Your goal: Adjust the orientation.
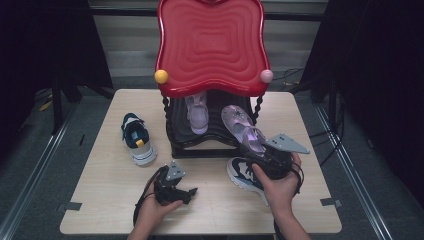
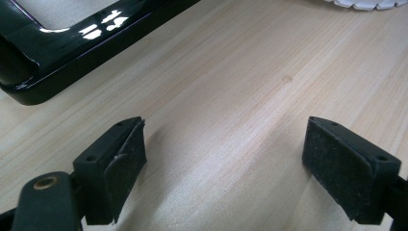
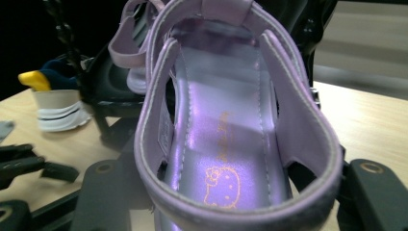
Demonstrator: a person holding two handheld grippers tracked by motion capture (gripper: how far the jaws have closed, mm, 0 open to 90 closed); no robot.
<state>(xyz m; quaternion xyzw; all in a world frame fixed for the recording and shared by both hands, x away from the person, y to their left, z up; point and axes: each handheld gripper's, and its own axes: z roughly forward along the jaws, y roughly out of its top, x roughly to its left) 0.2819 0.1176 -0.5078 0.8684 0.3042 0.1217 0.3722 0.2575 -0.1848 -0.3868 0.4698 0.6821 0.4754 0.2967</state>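
Note:
My right gripper (image 1: 260, 150) is shut on the heel of a shiny purple sandal (image 1: 240, 125), which it holds tilted at the front right of the rack's lower black shelf (image 1: 180, 145). In the right gripper view the sandal (image 3: 226, 120) sits between the two jaws with its heel strap nearest. A matching purple sandal (image 1: 196, 112) stands on that shelf to the left. My left gripper (image 1: 186, 191) rests low over the table near the front edge. Its jaws (image 2: 223, 159) stand wide open over bare wood.
The rack has a wavy red top (image 1: 212, 45) with a yellow knob and a pink knob. One navy and white sneaker (image 1: 137, 139) lies on the wooden table (image 1: 115, 180) left of the rack. A second sneaker (image 1: 243, 172) lies under my right hand.

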